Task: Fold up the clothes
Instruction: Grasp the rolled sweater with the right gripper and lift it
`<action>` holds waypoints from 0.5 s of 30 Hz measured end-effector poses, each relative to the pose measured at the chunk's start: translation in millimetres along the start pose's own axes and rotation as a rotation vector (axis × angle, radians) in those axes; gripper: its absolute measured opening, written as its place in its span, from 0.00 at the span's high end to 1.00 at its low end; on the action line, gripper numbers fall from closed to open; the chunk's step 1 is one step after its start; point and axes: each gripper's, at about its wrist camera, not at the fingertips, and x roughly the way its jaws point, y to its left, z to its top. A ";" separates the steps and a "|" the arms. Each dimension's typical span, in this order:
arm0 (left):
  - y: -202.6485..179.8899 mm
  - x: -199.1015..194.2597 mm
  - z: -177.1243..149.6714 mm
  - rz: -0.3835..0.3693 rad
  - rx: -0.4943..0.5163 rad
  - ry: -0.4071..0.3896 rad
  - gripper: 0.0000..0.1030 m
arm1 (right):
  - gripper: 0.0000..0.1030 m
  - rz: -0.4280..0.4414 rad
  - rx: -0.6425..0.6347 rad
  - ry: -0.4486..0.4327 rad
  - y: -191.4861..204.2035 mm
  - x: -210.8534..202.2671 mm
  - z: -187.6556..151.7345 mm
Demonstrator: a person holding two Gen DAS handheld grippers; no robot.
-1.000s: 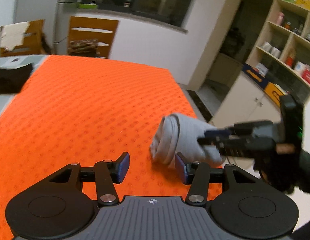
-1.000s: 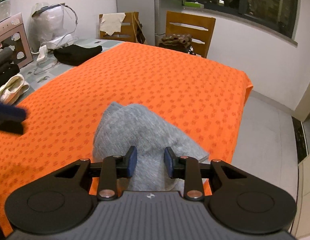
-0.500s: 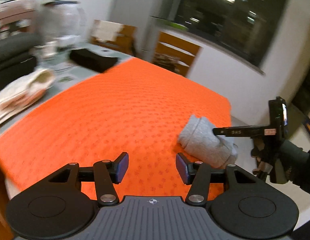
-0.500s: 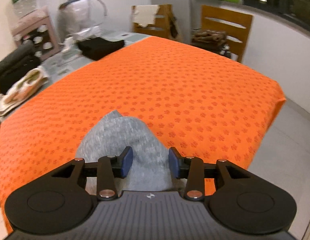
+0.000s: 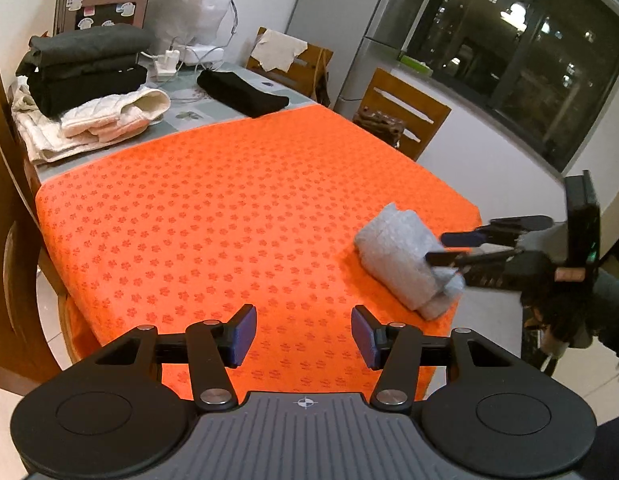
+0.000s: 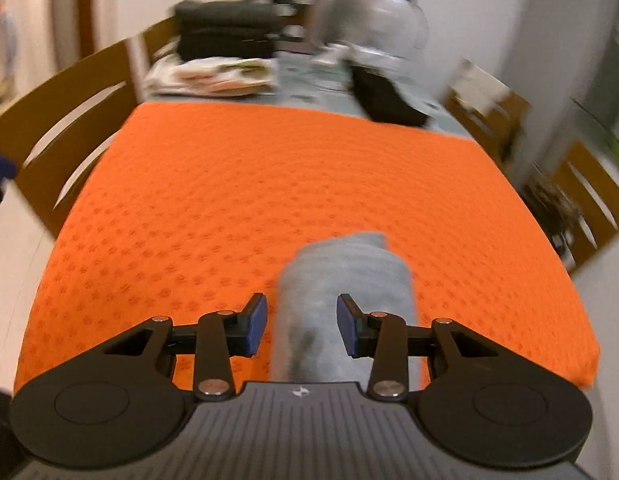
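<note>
A grey garment (image 5: 401,256), folded into a compact roll, lies on the orange paw-print cloth (image 5: 229,216) close to the table's right-hand edge. In the left wrist view my right gripper (image 5: 441,248) hovers over the roll's near end, jaws apart, held by a gloved hand. The right wrist view is blurred. There the grey garment (image 6: 341,276) runs beneath and between the pads of the right gripper (image 6: 301,326), which do not pinch it. My left gripper (image 5: 303,336) stands open over bare orange cloth, well to the left of the roll.
Past the orange cloth, the table's far end carries a stack of dark folded clothes (image 5: 85,64), a white quilted garment (image 5: 109,116) and a black folded piece (image 5: 241,94). Wooden chairs (image 5: 405,112) stand around the table. Floor drops away right of the roll.
My left gripper pulled back and swung left, away from the grey roll. The right gripper's jaws widened, let go of the roll and lifted a little.
</note>
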 end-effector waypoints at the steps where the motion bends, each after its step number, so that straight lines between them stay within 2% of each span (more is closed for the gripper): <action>1: -1.6 0.5 -0.8 0.002 -0.003 0.000 0.46 | 0.58 0.016 -0.020 0.003 3.0 2.9 2.4; 5: -13.3 2.5 -3.6 0.041 -0.025 -0.017 0.45 | 0.58 0.041 -0.159 0.016 6.4 13.1 0.0; 10: -33.8 20.1 -5.1 0.119 -0.143 -0.051 0.44 | 0.59 0.079 -0.376 0.040 -4.1 30.1 -13.4; 13: -56.7 32.5 -12.5 0.175 -0.267 -0.066 0.44 | 0.59 0.160 -0.435 0.026 -27.2 34.2 -21.0; 15: -78.2 38.6 -21.1 0.191 -0.345 -0.099 0.42 | 0.58 0.249 -0.419 0.015 -47.6 33.6 -19.4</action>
